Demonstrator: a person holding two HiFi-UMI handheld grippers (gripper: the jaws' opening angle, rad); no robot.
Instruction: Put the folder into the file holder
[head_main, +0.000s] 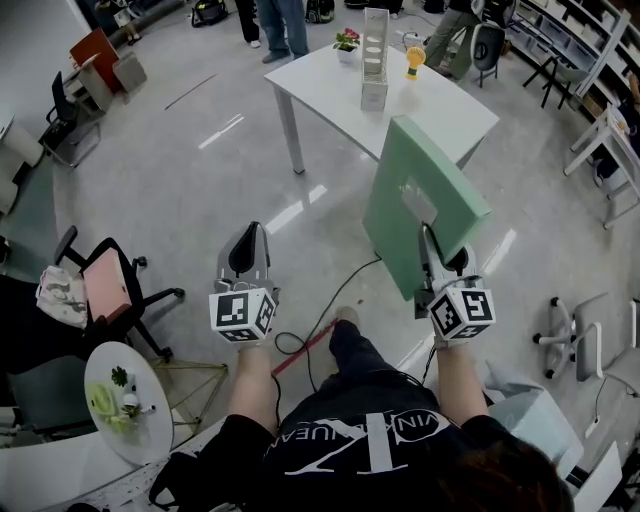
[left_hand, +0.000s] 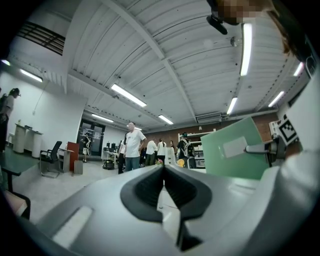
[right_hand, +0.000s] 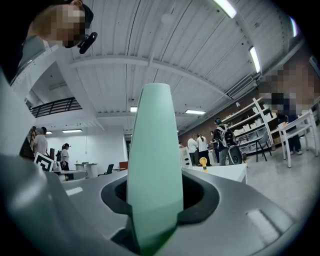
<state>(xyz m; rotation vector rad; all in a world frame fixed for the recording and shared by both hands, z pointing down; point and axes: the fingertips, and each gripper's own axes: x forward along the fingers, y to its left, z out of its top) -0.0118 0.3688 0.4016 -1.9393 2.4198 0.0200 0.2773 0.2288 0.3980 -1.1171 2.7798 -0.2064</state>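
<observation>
My right gripper (head_main: 428, 235) is shut on the lower edge of a pale green folder (head_main: 420, 195), which stands upright and tilted above the floor. In the right gripper view the folder (right_hand: 154, 165) rises edge-on between the jaws. The white file holder (head_main: 375, 60) stands upright on the white table (head_main: 320, 85), well ahead of the folder; it also shows small in the right gripper view (right_hand: 185, 156). My left gripper (head_main: 253, 232) hangs to the left, shut and empty. Its own view shows the jaws (left_hand: 163, 167) pressed together and the folder (left_hand: 240, 147) off to the right.
A yellow object (head_main: 414, 60) and a small potted plant (head_main: 347, 42) share the table with the holder. People (head_main: 285, 25) stand beyond it. A red-seated office chair (head_main: 105, 285) and a small round table (head_main: 125, 400) lie at my left, a cable (head_main: 330, 310) on the floor.
</observation>
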